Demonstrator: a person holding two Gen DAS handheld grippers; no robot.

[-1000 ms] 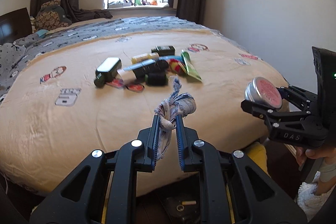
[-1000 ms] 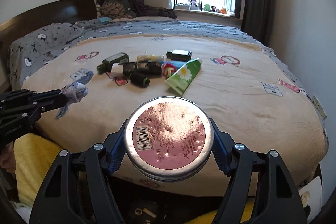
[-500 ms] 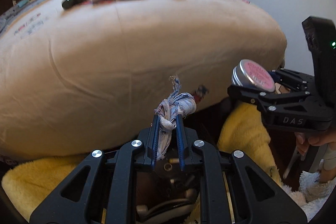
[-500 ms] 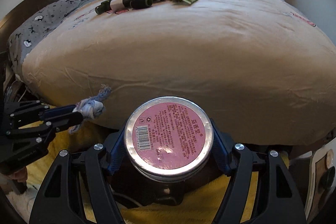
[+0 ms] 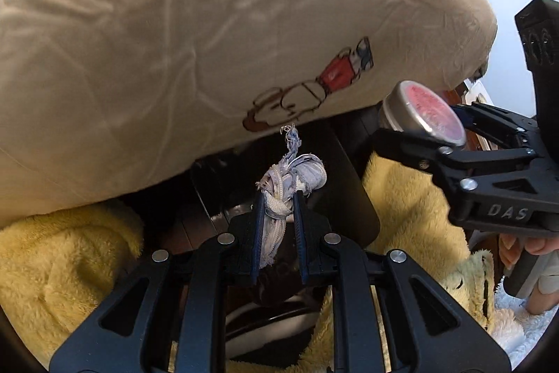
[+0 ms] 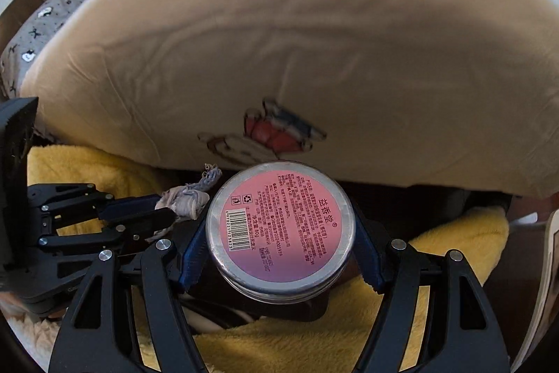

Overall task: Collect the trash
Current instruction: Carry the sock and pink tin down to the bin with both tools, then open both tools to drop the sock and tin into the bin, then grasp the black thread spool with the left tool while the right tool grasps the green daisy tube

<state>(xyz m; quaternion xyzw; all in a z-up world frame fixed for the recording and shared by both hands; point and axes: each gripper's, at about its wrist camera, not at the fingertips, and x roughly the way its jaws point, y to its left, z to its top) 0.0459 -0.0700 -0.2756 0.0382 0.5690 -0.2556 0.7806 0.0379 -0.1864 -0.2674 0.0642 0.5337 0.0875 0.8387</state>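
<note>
My left gripper [image 5: 277, 198] is shut on a frayed white-and-lilac rag [image 5: 291, 177], held low beside the bed's edge. It also shows in the right wrist view [image 6: 164, 210] with the rag [image 6: 185, 198]. My right gripper [image 6: 279, 233] is shut on a round metal tin [image 6: 279, 229] with a pink label and a barcode. In the left wrist view the right gripper [image 5: 424, 128] and the tin [image 5: 424, 110] are at the right. Both grippers point down at a dark opening below them, between yellow fleece.
The beige quilt [image 5: 174, 41] with a cartoon print [image 5: 314, 93] hangs over the bed's side above both grippers. Yellow fleece fabric [image 5: 63, 268] lies left and right [image 6: 464, 240]. A dark container [image 5: 349, 198] stands under the bed's edge. A hand [image 5: 531, 254] holds the right gripper.
Both grippers have dropped from above the bed to below its edge, and now point down at the floor area. The items on the bed have left the view. Both holds are unchanged.
</note>
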